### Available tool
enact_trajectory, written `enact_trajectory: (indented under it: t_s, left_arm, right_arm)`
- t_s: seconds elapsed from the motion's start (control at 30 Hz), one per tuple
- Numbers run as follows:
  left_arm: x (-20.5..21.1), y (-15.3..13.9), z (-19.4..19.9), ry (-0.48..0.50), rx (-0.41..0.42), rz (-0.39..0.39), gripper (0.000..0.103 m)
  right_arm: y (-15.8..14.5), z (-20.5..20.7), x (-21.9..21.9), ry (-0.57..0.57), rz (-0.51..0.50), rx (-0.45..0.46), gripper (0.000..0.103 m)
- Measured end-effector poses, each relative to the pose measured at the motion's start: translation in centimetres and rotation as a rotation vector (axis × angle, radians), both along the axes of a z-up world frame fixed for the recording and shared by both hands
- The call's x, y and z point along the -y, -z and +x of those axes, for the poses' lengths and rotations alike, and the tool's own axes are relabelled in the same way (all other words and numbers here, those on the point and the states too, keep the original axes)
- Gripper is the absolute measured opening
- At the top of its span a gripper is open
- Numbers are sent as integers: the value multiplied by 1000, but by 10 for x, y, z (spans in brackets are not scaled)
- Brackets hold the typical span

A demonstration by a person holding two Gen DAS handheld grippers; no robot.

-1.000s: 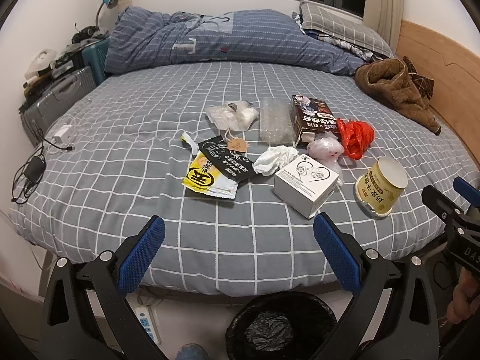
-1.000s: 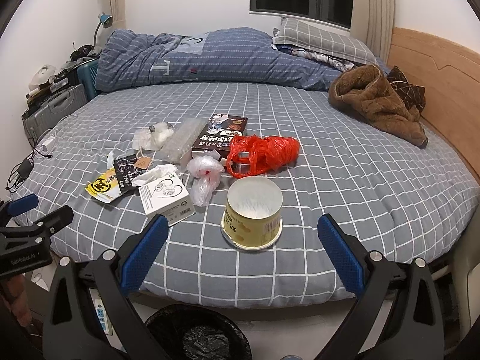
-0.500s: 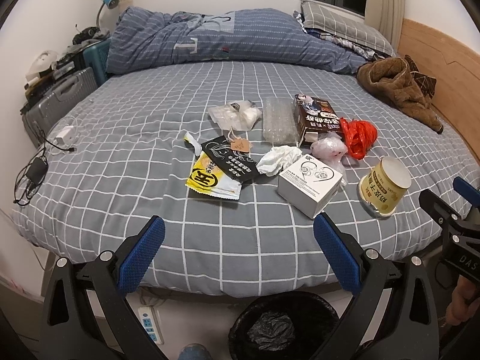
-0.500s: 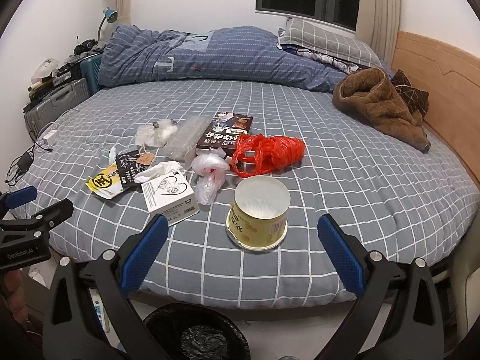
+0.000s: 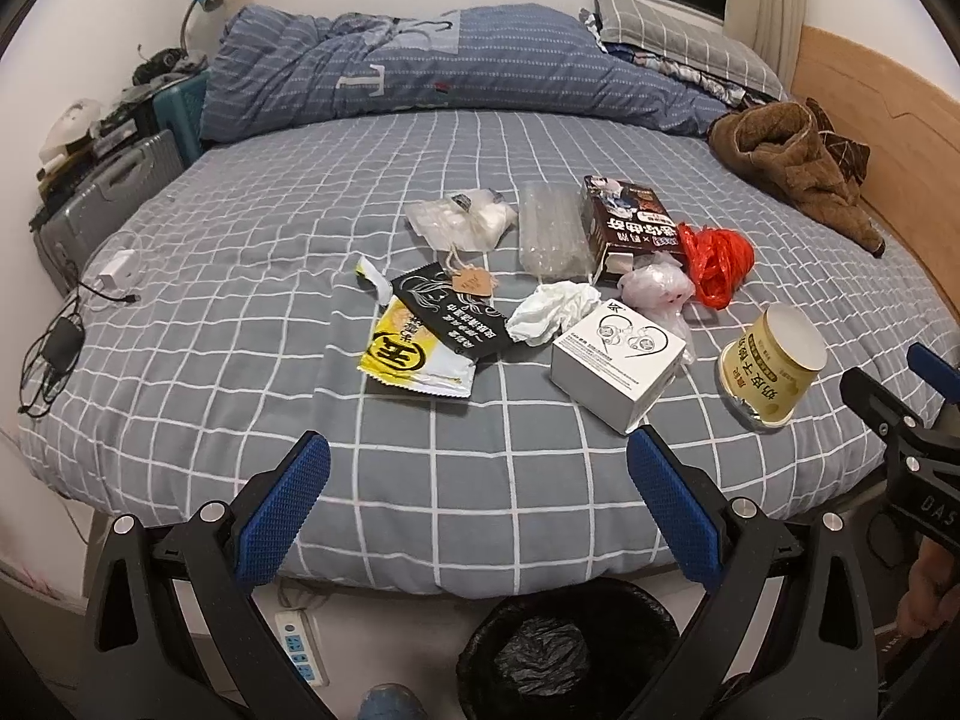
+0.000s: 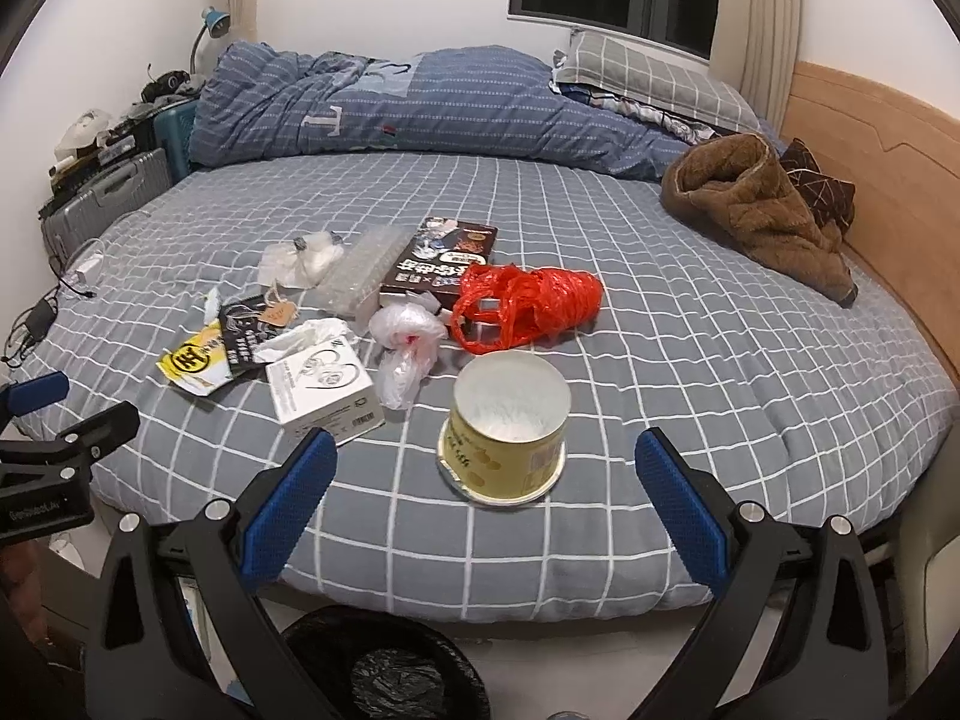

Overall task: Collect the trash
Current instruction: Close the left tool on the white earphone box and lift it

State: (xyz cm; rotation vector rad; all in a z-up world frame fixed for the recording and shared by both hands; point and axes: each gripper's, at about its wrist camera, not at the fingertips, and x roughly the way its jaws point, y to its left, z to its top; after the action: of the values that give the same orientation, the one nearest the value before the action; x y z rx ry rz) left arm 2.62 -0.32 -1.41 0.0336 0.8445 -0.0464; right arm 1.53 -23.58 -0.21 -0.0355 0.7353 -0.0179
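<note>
My left gripper [image 5: 477, 474] and right gripper [image 6: 486, 471] both hang spread and empty at lower frame. Trash lies mid-frame on the bed [image 5: 210, 312]: cup [image 6: 507, 426], box [image 5: 618, 360], wrapper [image 5: 420, 354]. The bin [image 6: 384, 669] sits bottom centre. Risk: the upside-down cup may squash or slip between my fingers and roll off the soft sheet.

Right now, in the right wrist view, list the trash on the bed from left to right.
Yellow wrapper → white box → clear bag → yellow tub → red bag.
</note>
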Motion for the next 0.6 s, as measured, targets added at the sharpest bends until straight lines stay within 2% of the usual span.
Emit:
enact_trajectory:
  t_s: [0.27, 0.6]
  left_arm:
    - [19, 20, 33, 82, -65, -7, 97]
    - [49, 56, 79, 227, -170, 24, 97]
  right_arm:
    - [20, 30, 10, 5, -51, -48, 96]
    - [47, 59, 30, 11, -26, -118, 96]
